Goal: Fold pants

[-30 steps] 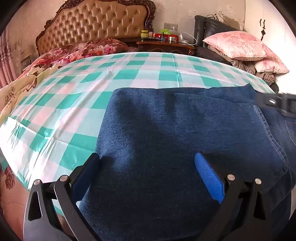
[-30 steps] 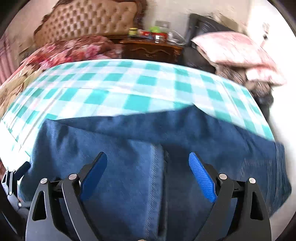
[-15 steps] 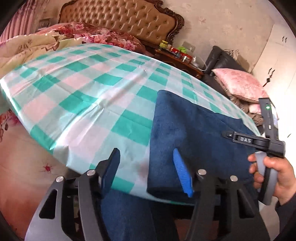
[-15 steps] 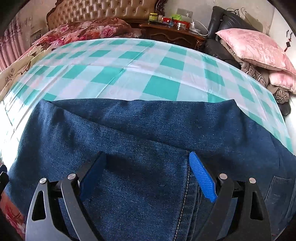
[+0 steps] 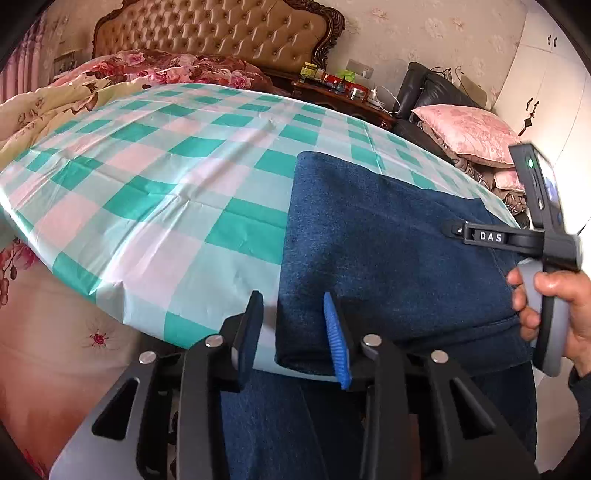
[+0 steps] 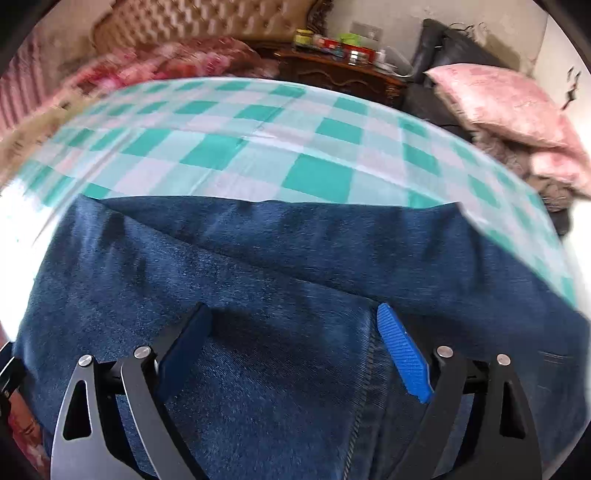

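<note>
Meanwhile, left tongs (image 5: 293,332) had just been closing around the near-left corner of the folded pants (image 5: 388,251) without yet clamping; right tongs (image 6: 293,343) hovered apart above the denim

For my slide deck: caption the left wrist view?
Left hand-held gripper closing around the pants' folded corner on the checkered tablecloth.

Home bedroom: tufted headboard (image 5: 218,35), floral bedding (image 5: 166,70), nightstand (image 5: 340,98) w/ clutter.

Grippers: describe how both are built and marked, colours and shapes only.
The left gripper and right gripper each have black cut-out finger frames with silver rivets and ribbed blue pads. The right gripper's body shows white "DAS" lettering, a green light and a grey handle.
</note>
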Available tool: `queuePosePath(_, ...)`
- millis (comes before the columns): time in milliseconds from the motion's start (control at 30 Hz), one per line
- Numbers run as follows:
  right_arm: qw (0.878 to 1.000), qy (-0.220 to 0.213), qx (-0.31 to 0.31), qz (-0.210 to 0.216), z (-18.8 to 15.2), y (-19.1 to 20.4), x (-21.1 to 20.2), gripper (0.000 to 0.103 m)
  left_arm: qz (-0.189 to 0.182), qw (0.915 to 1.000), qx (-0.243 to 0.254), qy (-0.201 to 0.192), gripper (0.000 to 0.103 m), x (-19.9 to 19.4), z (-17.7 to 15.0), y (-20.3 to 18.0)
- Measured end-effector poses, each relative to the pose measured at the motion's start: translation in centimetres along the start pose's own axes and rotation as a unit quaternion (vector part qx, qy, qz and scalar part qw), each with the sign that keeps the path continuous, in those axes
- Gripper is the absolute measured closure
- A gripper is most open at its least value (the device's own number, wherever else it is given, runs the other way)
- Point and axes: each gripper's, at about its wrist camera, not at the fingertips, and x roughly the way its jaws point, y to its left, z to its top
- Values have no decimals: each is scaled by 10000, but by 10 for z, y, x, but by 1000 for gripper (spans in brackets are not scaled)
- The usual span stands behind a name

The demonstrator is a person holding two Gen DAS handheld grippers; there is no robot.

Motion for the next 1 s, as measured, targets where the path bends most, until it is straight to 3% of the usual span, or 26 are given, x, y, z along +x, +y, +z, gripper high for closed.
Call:
queuePosePath(100, 9953, -332, -489, 767, 14, 39, -27, 16, 14, 10000, 20, -21, 70, 0, -1, 0)
queuePosePath(167, 9853, -396, -885, 1406, 24, 77, -36, 16, 31, 10000, 16, -21, 70, 1, -1, 0)
queuePosePath(200, 9826, -415, -1006, 1502, 26, 87, -36, 16, 36, 10000, 12, -17, 70, 0, 0, 0)
queuePosePath(267, 9790, -520, -1392, 1398, 32, 117, -30, 16, 44, 10000, -10, -17, 70, 1, 0, 0)
queuePosePath(367, 9820, -67, -1589, 1018, 38, 138, 7, 16, 58, 10000, -58, -13, 70, 1, 0, -1)
queuePosePath(467, 9846, -51, -1276, 1195, 36, 129, 18, 11, -9, 9997, -240, 10, 70, -2, -1, 2)
queuePosePath(767, 9849, -234, -1242, 1180, 30, 128, 16, 11, -262, 9983, -519, 77, 72, -9, -9, 6)
queuePosePath(1000, 9851, -293, -1188, 1210, 28, 127, 17, 10, -503, 9951, -846, 104, 84, -12, -6, 11)
